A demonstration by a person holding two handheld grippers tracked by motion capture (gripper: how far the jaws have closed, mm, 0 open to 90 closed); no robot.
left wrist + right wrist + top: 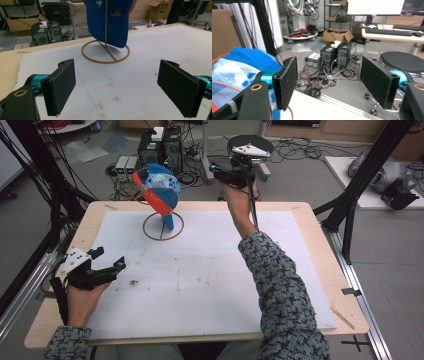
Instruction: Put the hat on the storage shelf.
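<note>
Right gripper (329, 85) with its two black jaws spread wide, nothing between them. A blue, white and orange cap (239, 72) lies just beside the left jaw; the white table edge (317, 105) runs below. Beyond: computer towers (334, 56), tangled cables (317, 75), a cardboard box (337, 35), a round stool (403, 61).

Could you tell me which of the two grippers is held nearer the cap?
The right gripper, raised beside the cap on its stand; the left gripper sits low near the table's front.
</note>
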